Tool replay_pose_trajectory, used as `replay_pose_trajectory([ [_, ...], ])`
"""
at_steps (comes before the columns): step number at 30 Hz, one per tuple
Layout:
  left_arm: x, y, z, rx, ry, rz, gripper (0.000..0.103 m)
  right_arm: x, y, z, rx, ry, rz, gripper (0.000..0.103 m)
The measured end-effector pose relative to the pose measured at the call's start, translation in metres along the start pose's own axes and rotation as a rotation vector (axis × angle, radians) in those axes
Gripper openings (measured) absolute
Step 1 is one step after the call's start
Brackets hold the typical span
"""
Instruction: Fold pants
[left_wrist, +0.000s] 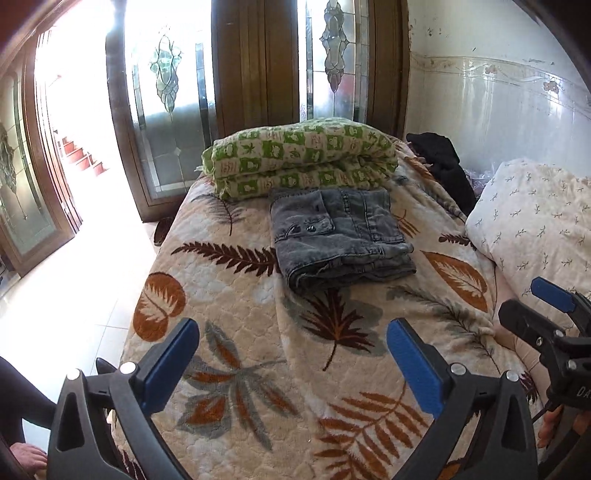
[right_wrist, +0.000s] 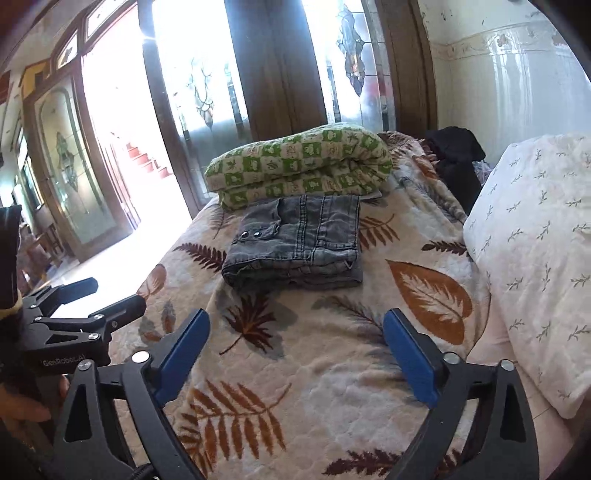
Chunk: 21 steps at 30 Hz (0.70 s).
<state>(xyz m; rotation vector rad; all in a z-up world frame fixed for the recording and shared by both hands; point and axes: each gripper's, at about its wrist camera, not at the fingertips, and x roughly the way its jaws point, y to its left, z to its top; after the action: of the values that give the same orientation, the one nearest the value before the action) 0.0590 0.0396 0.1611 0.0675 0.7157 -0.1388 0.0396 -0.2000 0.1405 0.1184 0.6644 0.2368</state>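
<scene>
The grey denim pants (left_wrist: 341, 238) lie folded into a compact rectangle on the leaf-patterned bedspread (left_wrist: 258, 332), just in front of a folded green checked quilt (left_wrist: 299, 160). They also show in the right wrist view (right_wrist: 297, 242). My left gripper (left_wrist: 293, 343) is open and empty, held above the bedspread well short of the pants. My right gripper (right_wrist: 295, 334) is open and empty too, also back from the pants. The right gripper shows at the right edge of the left view (left_wrist: 532, 310), and the left gripper at the left edge of the right view (right_wrist: 110, 295).
A white pillow (right_wrist: 535, 240) with small sprigs lies along the right side of the bed. A black garment (left_wrist: 443, 162) lies at the far right corner. Wooden doors with glass panels (left_wrist: 166, 92) stand behind the bed. White tiled floor (left_wrist: 74, 295) lies to the left.
</scene>
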Motion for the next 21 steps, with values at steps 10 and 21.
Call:
replay_pose_trajectory([
  [10,-0.006,-0.026,0.006,0.091,-0.019,0.068,0.103,-0.001,-0.002,0.001,0.003,0.009,-0.013,0.103],
  [21,-0.009,-0.021,0.006,0.013,-0.02,0.073,0.103,-0.008,-0.007,0.007,0.006,-0.021,-0.031,0.103],
])
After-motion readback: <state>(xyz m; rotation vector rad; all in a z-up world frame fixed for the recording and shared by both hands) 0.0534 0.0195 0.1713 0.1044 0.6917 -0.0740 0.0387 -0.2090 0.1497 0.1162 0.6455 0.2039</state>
